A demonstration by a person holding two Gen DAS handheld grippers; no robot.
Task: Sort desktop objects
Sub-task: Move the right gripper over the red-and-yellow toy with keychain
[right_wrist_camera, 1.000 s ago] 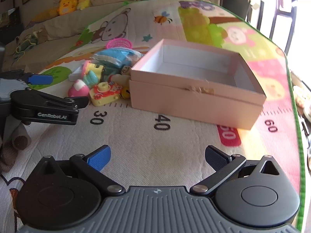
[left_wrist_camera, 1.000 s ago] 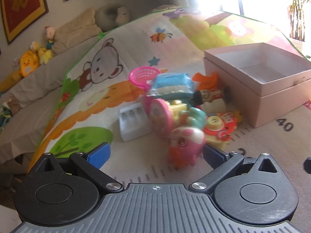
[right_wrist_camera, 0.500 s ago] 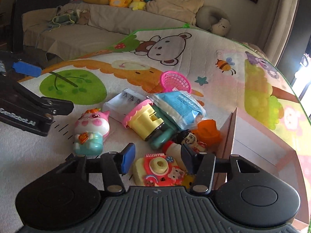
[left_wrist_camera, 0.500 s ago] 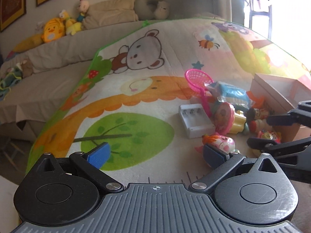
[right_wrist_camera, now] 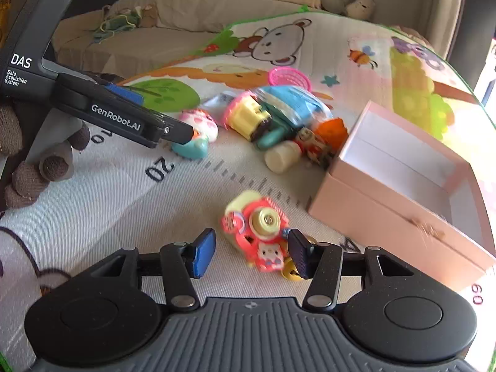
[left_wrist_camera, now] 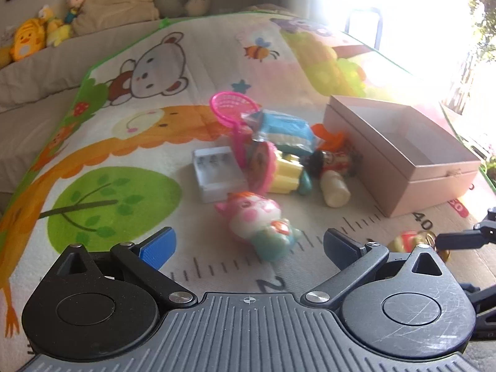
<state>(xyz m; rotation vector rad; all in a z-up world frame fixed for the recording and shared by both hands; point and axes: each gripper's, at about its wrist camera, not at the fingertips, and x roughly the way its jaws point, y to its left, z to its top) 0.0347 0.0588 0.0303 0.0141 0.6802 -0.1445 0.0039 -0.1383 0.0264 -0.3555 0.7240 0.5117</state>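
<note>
Overall, 2 claws work over a cartoon play mat [left_wrist_camera: 148,142] with a printed ruler strip, and 1 open pink box [right_wrist_camera: 403,192] sits on the mat beside a heap of small toys. The box is a shallow cardboard one, pale pink outside and white inside, with nothing visible in it. The heap just left of the box holds 1 pink toy net [left_wrist_camera: 232,108], 1 blue plastic-wrapped packet [left_wrist_camera: 285,130], 1 white battery charger [left_wrist_camera: 214,173], 1 yellow toy with a pink rim [left_wrist_camera: 279,170], 1 orange piece [left_wrist_camera: 328,135], 1 small doll figure [left_wrist_camera: 333,159] and 1 cream bottle [left_wrist_camera: 334,190]. Apart from the heap lie 2 more toys. 1 is a pink-and-teal cat figure [left_wrist_camera: 263,223], lying on its back on the ruler strip straight ahead of the left claw [left_wrist_camera: 248,245], whose fingers stand wide apart and do not touch it. The other is a red-and-yellow toy camera [right_wrist_camera: 257,232], between the heap and the near corner of the box. It sits between the fingers of the right claw [right_wrist_camera: 251,254], which are narrowed around it, though whether both pads press on it is unclear in the blur. A gloved hand [right_wrist_camera: 34,161] carries the left claw.
</note>
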